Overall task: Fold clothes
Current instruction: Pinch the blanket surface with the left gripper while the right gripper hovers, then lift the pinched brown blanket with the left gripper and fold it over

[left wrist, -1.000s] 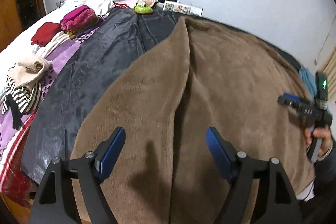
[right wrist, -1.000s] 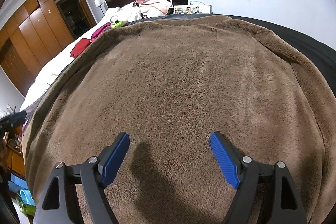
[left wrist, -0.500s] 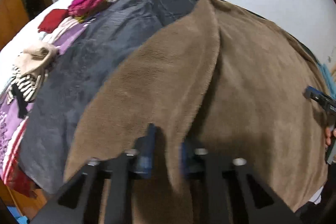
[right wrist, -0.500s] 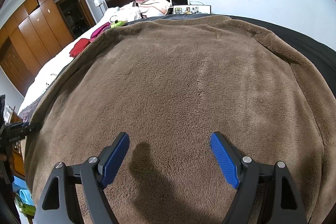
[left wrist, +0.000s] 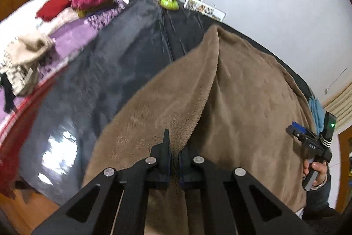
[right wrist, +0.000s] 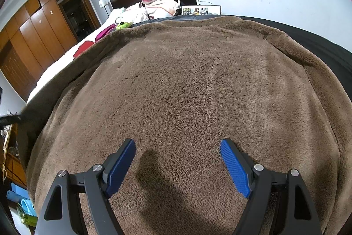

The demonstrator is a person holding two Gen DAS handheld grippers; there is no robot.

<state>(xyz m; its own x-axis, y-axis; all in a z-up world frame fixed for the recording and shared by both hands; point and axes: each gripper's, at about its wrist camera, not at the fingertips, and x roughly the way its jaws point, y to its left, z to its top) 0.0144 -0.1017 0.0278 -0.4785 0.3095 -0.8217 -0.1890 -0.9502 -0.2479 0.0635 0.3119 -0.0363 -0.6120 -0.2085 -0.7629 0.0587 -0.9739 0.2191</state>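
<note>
Pinching brown fleece garment (left wrist: pixel 242 102), left gripper (left wrist: pixel 173 160)

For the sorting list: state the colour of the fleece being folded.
Plain brown fleece, clearest in the right wrist view.

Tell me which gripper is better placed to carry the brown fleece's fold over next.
Left. The left gripper is already shut on the brown fleece at its raised edge. The right gripper hangs open above flat fleece, gripping nothing.

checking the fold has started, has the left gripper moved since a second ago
Yes. The left gripper has just closed on the brown blanket's edge and lifted it; the green toy sits further right in its view.
</note>
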